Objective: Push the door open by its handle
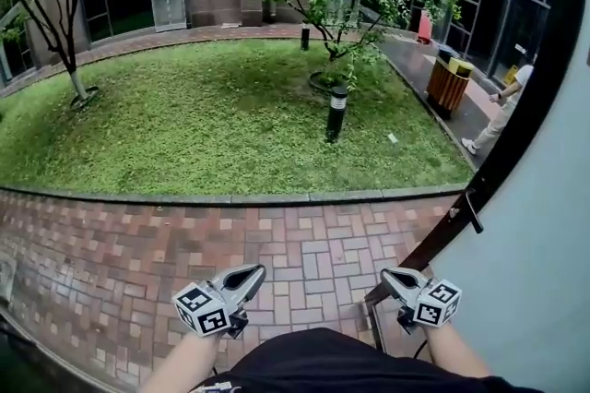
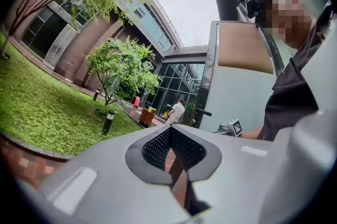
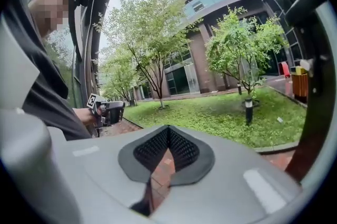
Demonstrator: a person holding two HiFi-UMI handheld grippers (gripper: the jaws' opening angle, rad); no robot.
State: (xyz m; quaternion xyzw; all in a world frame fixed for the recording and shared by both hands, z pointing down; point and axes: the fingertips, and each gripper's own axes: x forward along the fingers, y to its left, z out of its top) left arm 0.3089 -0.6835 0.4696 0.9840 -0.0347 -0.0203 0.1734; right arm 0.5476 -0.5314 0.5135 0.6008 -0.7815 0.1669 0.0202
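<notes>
The door stands swung out at the right of the head view, a pale panel with a dark edge. Its dark lever handle sticks out from that edge, well ahead of my right gripper. That gripper is shut and holds nothing; it sits low beside the door's bottom edge. My left gripper is over the brick paving, shut and also empty. In the left gripper view the door and handle lie ahead to the right. The right gripper view faces the lawn, with the dark door edge at its right.
A red brick path runs across in front of a lawn with trees. A black bollard light stands on the grass. A wooden bin and a walking person are beyond the door on the right.
</notes>
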